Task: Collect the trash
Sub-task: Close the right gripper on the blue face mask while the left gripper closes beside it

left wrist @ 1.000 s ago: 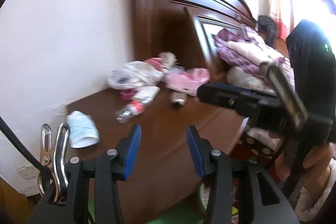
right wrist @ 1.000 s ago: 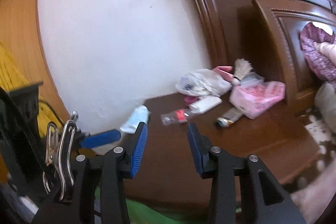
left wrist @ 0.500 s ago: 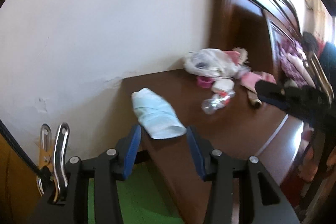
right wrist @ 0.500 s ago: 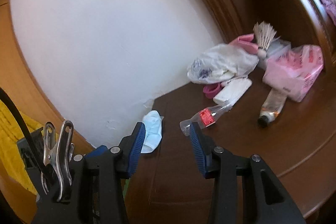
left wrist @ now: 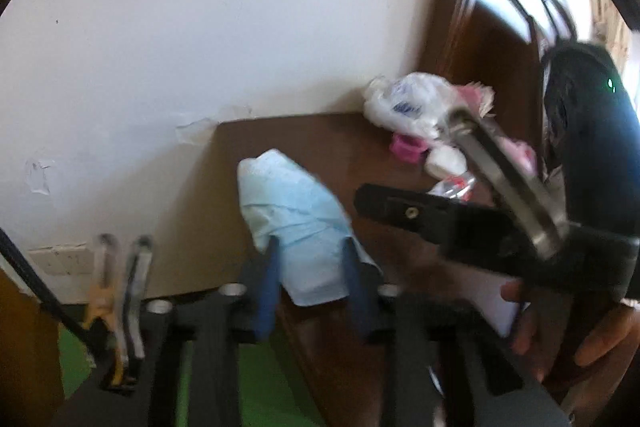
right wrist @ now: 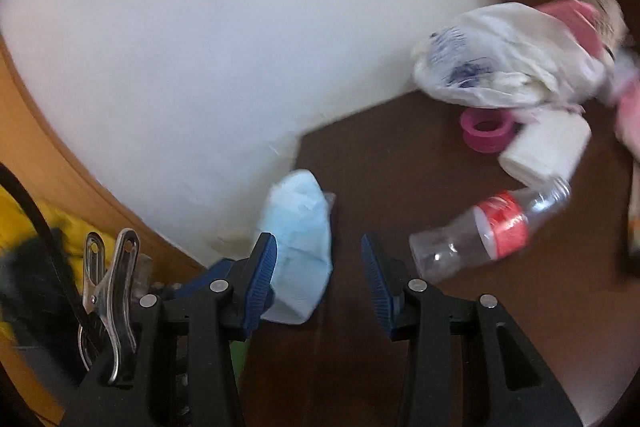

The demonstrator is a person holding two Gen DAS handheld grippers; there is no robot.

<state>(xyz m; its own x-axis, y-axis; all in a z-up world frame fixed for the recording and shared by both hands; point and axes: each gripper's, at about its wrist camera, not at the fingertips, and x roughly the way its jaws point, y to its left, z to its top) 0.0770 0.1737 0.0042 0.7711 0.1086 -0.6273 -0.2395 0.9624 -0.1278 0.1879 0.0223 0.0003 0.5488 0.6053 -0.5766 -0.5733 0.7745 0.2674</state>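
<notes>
Around the blue wad (left wrist: 298,223), left claw (left wrist: 312,267) closing.

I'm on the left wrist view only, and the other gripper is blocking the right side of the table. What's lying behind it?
Observer: A clear plastic bottle with a red label, lying on its side.
Operator: Is the right gripper holding it?
Observer: No. The right gripper is open and empty, and the bottle lies off to the right of its fingers.
Operator: Where's the light blue packet from that side?
Observer: The light blue packet lies on the table, partly behind that gripper's left-hand finger in the picture. It is not gripped by the right gripper.
</notes>
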